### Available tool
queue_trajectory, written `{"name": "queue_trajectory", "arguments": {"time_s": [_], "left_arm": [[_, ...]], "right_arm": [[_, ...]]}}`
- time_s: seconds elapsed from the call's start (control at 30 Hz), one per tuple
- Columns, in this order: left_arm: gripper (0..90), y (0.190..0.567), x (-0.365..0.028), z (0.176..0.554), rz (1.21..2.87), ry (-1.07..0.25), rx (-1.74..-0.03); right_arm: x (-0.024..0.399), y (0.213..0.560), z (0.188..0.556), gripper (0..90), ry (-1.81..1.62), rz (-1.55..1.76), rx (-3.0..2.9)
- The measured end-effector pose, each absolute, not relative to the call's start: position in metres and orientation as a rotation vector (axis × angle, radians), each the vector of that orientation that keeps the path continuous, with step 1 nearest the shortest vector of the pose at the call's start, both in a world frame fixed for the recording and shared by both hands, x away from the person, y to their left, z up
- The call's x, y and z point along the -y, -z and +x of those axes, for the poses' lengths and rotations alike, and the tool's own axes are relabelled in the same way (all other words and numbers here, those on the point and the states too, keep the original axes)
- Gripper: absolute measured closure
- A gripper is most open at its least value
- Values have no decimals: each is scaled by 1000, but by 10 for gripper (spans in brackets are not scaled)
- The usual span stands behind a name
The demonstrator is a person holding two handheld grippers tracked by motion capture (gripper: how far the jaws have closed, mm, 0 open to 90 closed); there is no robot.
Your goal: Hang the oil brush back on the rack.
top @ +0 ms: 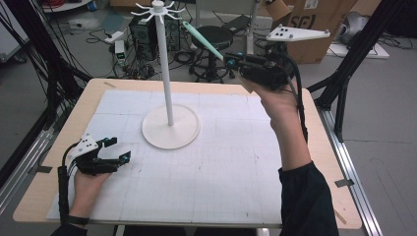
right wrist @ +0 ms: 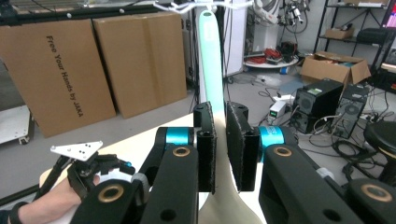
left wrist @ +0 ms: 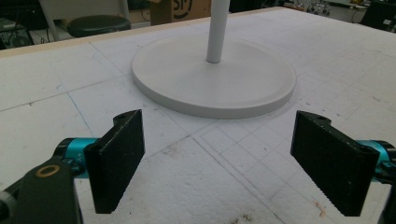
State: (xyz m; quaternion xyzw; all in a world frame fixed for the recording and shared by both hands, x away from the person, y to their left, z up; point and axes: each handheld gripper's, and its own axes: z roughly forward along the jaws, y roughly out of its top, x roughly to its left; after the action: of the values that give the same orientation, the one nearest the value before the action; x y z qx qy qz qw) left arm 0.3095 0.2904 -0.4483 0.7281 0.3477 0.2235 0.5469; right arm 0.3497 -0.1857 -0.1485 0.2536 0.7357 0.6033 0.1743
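Brown cardboard carries the only writing that reads clearly: in the right gripper view a tall carton leaning at the left bears the line "Free Your Hands by JAKA" running down its face, and a second plain carton stands just beside it. In the high view a further box beyond the bench shows large dark letters, of which only "SF" can be made out.

The right gripper is raised above the far right part of the bench, and its fingers are clamped on one pale mint-green utensil — a long, flat handle that rises between the black pads toward the spoked top of the stand, its wider cream-coloured end showing below the pads. What kind of utensil it is cannot be told.

The left gripper rests low at the near left of the bench, held in the person's left hand. Its fingers stand wide apart with nothing between them, the white gridded sheet visible in the gap.

One white stand occupies the middle of the sheet — a round base, a slim upright pole, and a ring of short hooks on top. Two grippers, two hands, one utensil. On the floor beyond, one round black stool and two dark computer towers sit among loose cables.
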Motion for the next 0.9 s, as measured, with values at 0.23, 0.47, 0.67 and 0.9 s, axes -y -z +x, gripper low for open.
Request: {"name": "queue_trajectory", "arguments": {"time_s": [0.23, 0.47, 0.67, 0.9], "left_arm": [[183, 448, -290, 309, 1727, -530, -821], [183, 448, -290, 309, 1732, -534, -818], [183, 448, -289, 309, 1733, -536, -816], [184, 448, -289, 309, 1734, -536, -815]], "right_arm": [[180, 143, 355, 828, -1711, 726, -2073], [175, 143, 359, 828, -1702, 735, -2077], [175, 144, 362, 827, -1696, 745, -2073], [173, 145, 363, 827, -1687, 746, -2081]]}}
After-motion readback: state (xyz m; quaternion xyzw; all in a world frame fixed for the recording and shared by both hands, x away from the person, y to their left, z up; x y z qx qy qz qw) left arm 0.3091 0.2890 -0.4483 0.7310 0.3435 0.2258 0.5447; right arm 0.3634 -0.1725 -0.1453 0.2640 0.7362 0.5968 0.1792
